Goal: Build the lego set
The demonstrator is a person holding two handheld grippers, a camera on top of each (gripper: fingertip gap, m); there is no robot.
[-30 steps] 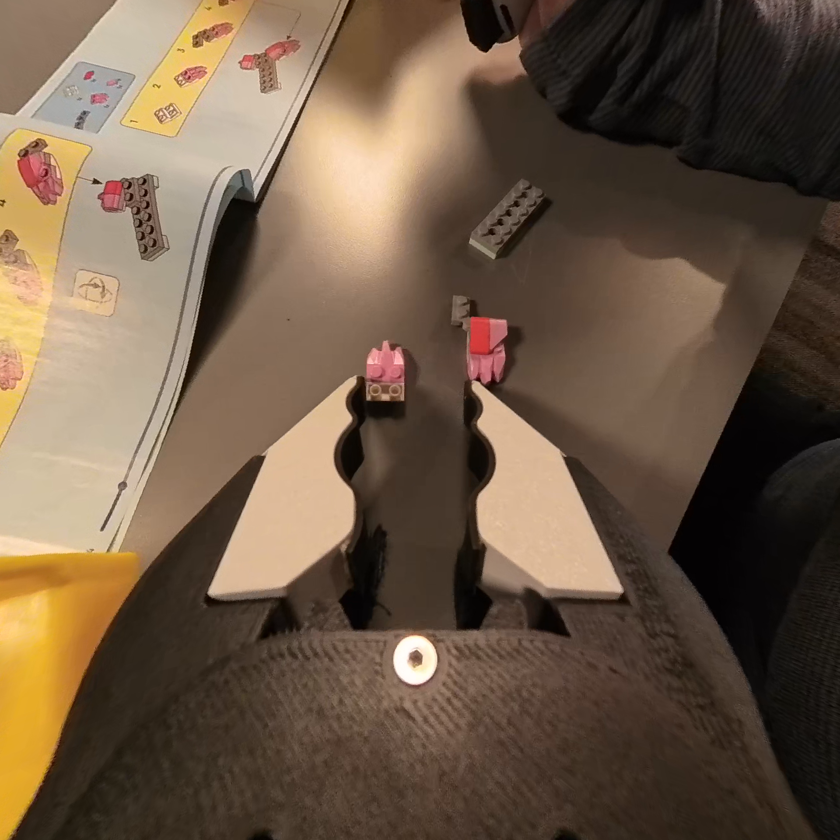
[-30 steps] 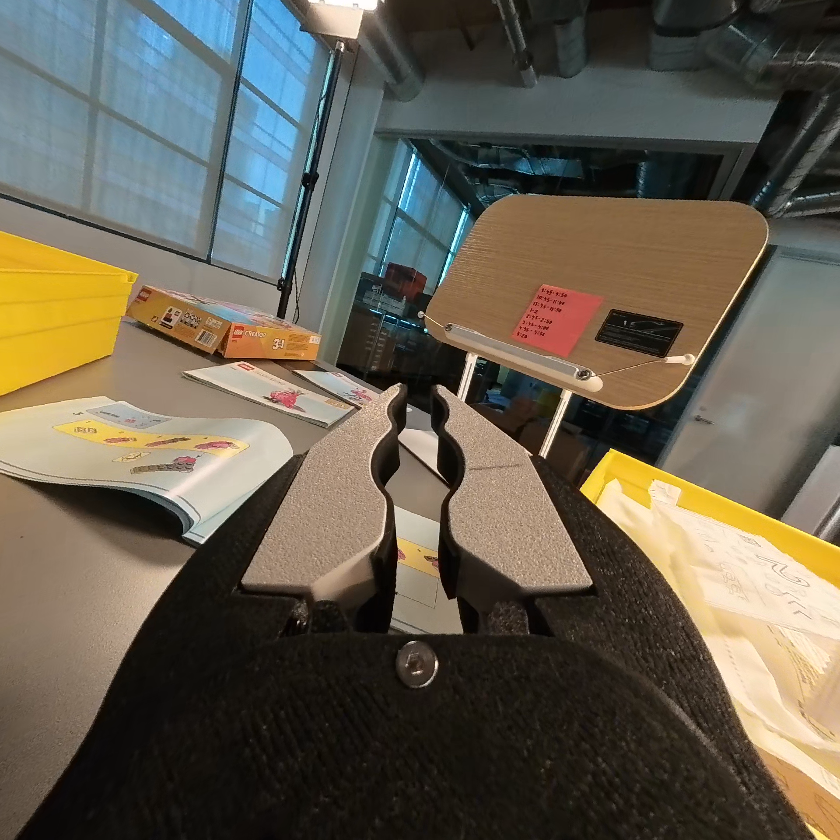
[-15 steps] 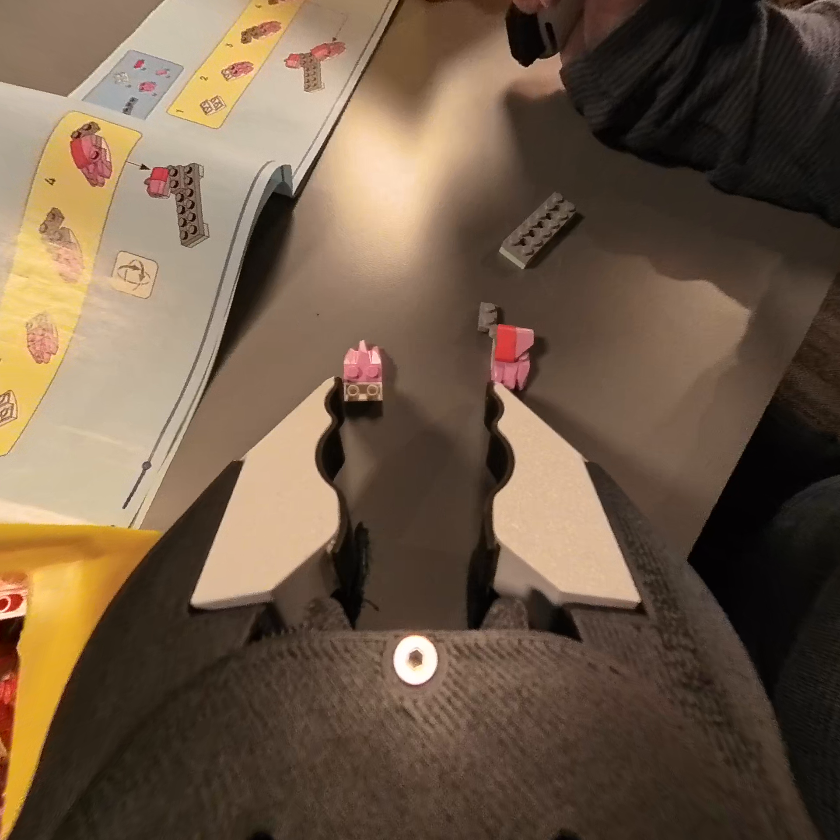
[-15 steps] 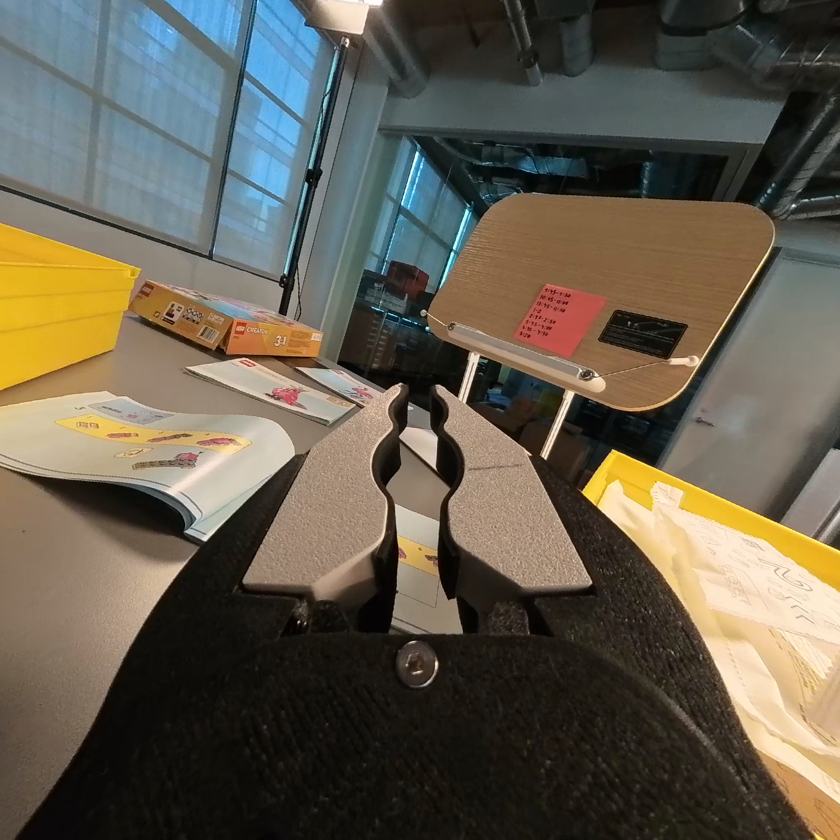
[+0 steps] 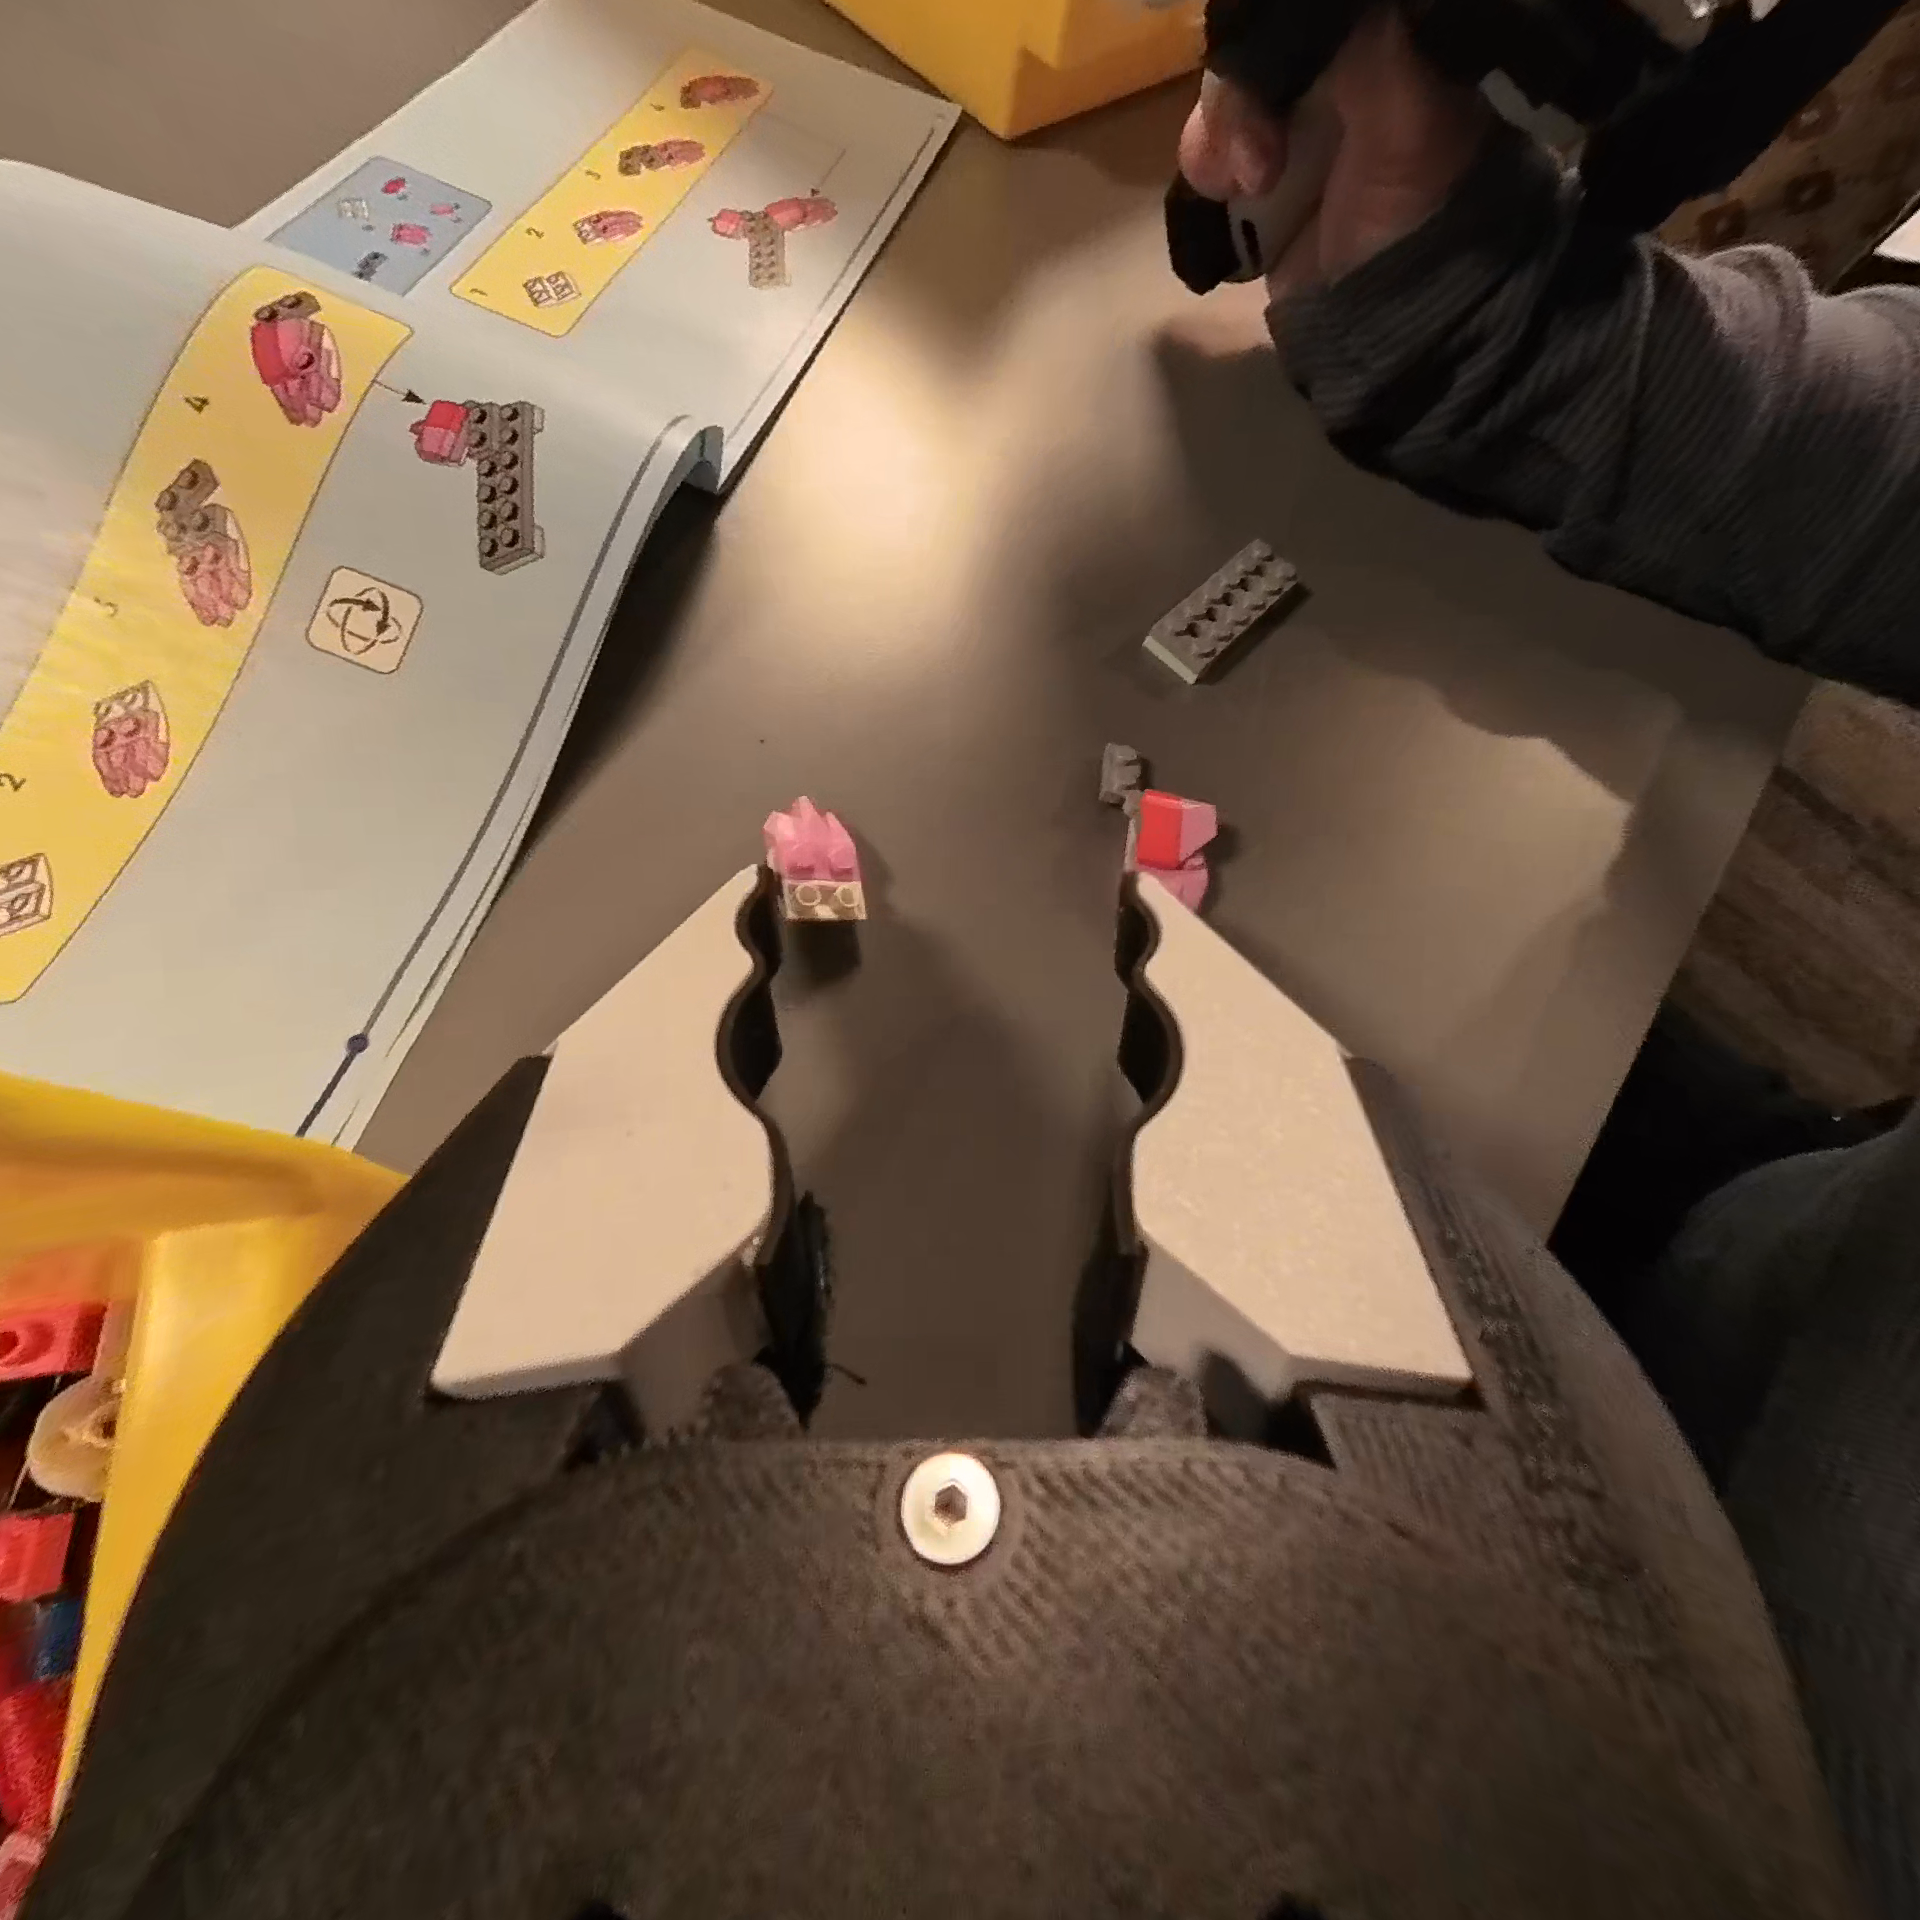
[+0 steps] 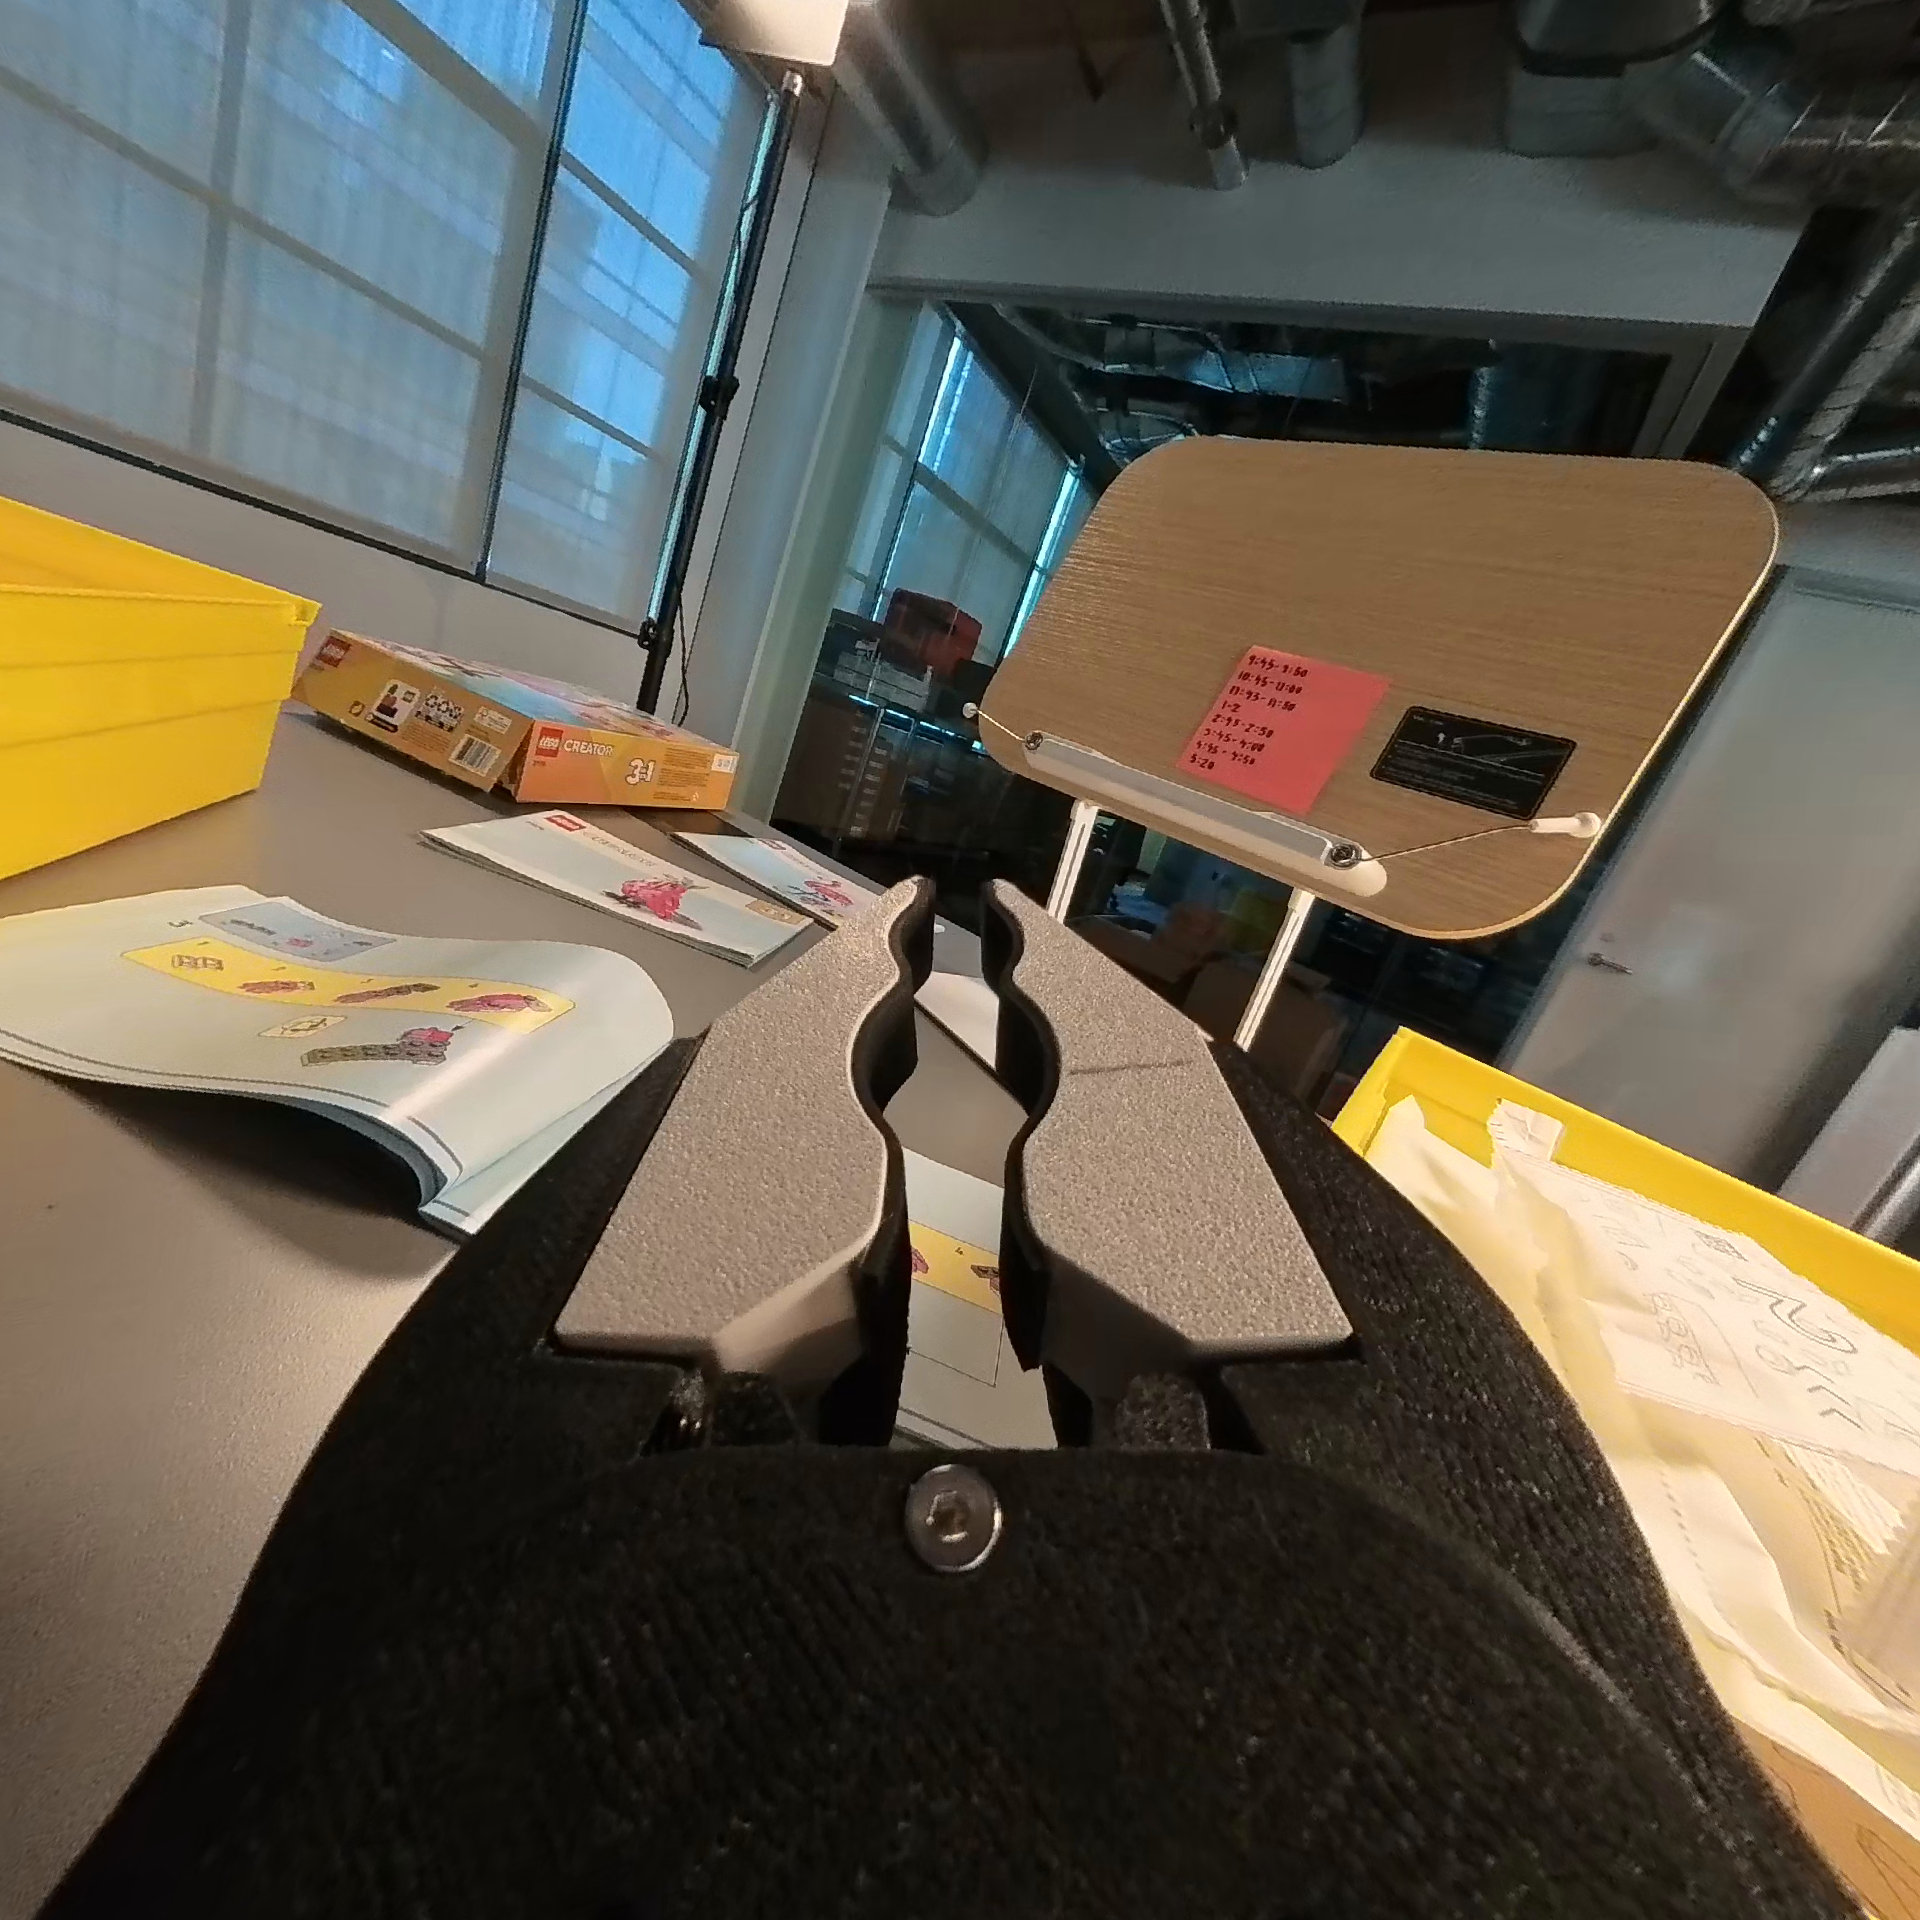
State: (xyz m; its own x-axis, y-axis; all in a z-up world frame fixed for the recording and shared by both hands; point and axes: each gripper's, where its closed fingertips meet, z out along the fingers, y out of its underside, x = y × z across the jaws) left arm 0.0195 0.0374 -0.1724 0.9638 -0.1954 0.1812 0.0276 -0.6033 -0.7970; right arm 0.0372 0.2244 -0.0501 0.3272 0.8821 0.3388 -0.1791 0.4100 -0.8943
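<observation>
My left gripper (image 5: 940, 894) hangs open and empty over the dark table (image 5: 935, 520). A small pink brick build on a tan base (image 5: 816, 862) lies just past its left fingertip (image 5: 743, 904). A red-and-pink brick build (image 5: 1169, 847) lies just past its right fingertip, with a tiny grey piece (image 5: 1122, 774) beside it. A grey studded plate (image 5: 1226, 613) lies farther off. My right gripper (image 6: 954, 904) is raised above the table and points at the room. Its jaws are all but closed, with only a thin slit and nothing in them.
An open instruction booklet (image 5: 312, 520) lies to the left. A yellow bin of bricks (image 5: 156, 1195) is at the near left. A person's hand and grey sleeve (image 5: 1558, 395) reach in from the upper right. The right wrist view shows a toy box (image 6: 520, 727), a wooden book stand (image 6: 1403, 675) and a yellow bin of papers (image 6: 1455, 1091). One gripper's finger ends stand about 25 centimeters off the other's. From the left gripper's tips to the tiny grey piece (image 5: 1122, 774) is close to 4 centimeters. Measured from the fingertips, the grey studded plate (image 5: 1226, 613) is 10 centimeters or so from the left gripper and 20 centimeters from the right.
My left gripper's jaws opened wider and it drew back, so the yellow brick bin came into view. The bricks did not move. My right gripper barely shifted and stayed closed.
</observation>
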